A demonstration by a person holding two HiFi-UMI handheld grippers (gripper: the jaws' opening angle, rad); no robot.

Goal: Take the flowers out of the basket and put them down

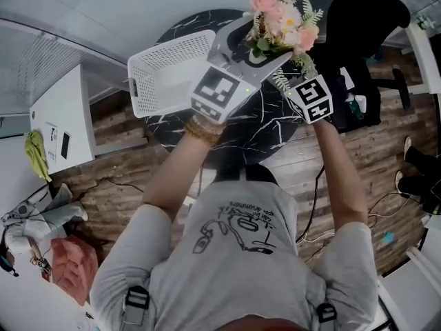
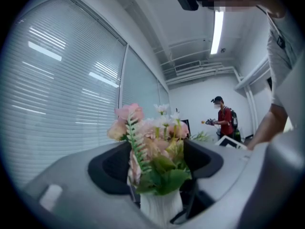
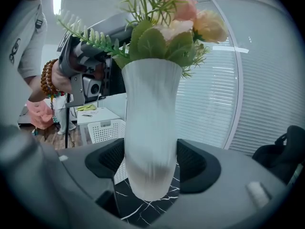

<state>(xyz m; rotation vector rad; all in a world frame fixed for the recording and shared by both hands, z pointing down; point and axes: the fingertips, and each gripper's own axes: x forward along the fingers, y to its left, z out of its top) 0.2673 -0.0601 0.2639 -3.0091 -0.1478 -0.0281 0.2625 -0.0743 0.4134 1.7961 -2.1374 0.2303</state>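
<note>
A bunch of pink and cream flowers [image 1: 282, 21] with green sprigs stands in a white ribbed vase [image 3: 150, 128]. The vase hangs above the black marble table [image 1: 255, 133], outside the white basket [image 1: 162, 74]. My right gripper [image 3: 150, 168] is shut on the vase's lower body, both pads against it. My left gripper [image 2: 159, 168] comes from the other side and closes on the vase's neck [image 2: 162, 206], with leaves and blooms [image 2: 152, 142] between its jaws. In the head view the left gripper [image 1: 265, 50] and the right gripper [image 1: 288, 74] meet under the bouquet.
The basket lies tipped at the table's left edge, and shows small in the right gripper view [image 3: 107, 130]. A black chair with a bag [image 1: 365, 26] stands at the right. A white cabinet [image 1: 58, 123] stands at the left. A person in red [image 2: 224, 120] stands far off.
</note>
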